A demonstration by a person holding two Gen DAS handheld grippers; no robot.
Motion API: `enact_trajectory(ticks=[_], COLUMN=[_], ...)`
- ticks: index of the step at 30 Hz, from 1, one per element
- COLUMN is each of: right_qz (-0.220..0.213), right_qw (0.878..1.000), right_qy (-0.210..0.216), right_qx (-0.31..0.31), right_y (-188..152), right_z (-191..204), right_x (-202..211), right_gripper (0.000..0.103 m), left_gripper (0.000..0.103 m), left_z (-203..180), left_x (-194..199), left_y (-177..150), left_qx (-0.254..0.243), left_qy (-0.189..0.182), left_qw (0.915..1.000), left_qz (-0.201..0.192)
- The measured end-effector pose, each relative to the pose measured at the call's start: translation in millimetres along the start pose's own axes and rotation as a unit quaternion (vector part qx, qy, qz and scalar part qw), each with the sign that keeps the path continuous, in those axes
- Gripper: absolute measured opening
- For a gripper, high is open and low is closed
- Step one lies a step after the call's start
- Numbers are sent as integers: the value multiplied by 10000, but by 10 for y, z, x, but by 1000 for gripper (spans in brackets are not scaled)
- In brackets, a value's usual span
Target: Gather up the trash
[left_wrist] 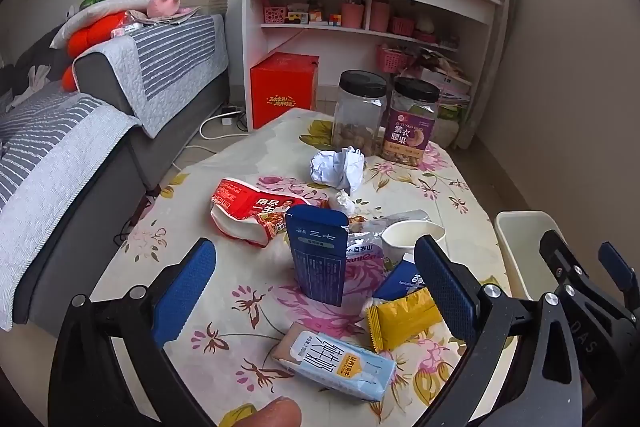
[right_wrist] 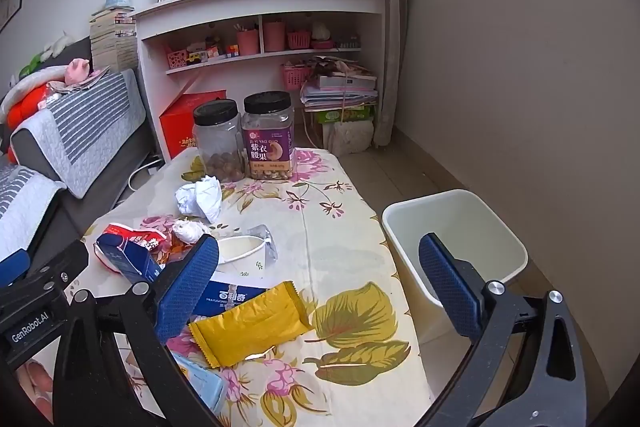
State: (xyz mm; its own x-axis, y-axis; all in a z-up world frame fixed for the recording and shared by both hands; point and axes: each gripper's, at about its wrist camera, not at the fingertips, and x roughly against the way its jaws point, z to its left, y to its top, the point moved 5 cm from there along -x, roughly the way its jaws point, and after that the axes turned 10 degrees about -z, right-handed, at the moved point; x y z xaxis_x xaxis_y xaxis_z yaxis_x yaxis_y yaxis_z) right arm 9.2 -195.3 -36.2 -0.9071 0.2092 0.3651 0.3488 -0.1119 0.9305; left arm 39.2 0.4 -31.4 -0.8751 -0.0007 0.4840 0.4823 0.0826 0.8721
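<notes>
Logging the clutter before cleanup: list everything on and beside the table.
Upright carton: 1, blue, table centre.
Snack bag: 1, red, left.
Crumpled paper: 1, white, before jars.
Jars: 2, clear, black lids, far end.
Paper cup: 1, white, centre.
Wrapper: 1, yellow, near edge.
Milk carton: 1, pale blue, lying nearest.
Bin: 1, white, right of table.
Left gripper: open.
Right gripper: open.

Floral-clothed table (right_wrist: 340, 211): two black-lidded clear plastic jars (right_wrist: 244, 137) at far edge; crumpled white paper ball (right_wrist: 200, 203) before them; white plastic bin (right_wrist: 456, 231) beside right edge.
</notes>
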Motion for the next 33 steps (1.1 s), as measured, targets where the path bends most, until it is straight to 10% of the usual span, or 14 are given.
enact_trajectory(ticks=[33], right_qz=[64], right_qw=[10000], right_qy=[-16], right_qx=[34], right_y=[-19], right_z=[6], right_x=[11], right_gripper=[96], left_gripper=[97], left_z=[53], left_x=[-55], left_y=[-61], left_qx=[-19], left_qy=[43], left_qw=[10000], left_qz=[45])
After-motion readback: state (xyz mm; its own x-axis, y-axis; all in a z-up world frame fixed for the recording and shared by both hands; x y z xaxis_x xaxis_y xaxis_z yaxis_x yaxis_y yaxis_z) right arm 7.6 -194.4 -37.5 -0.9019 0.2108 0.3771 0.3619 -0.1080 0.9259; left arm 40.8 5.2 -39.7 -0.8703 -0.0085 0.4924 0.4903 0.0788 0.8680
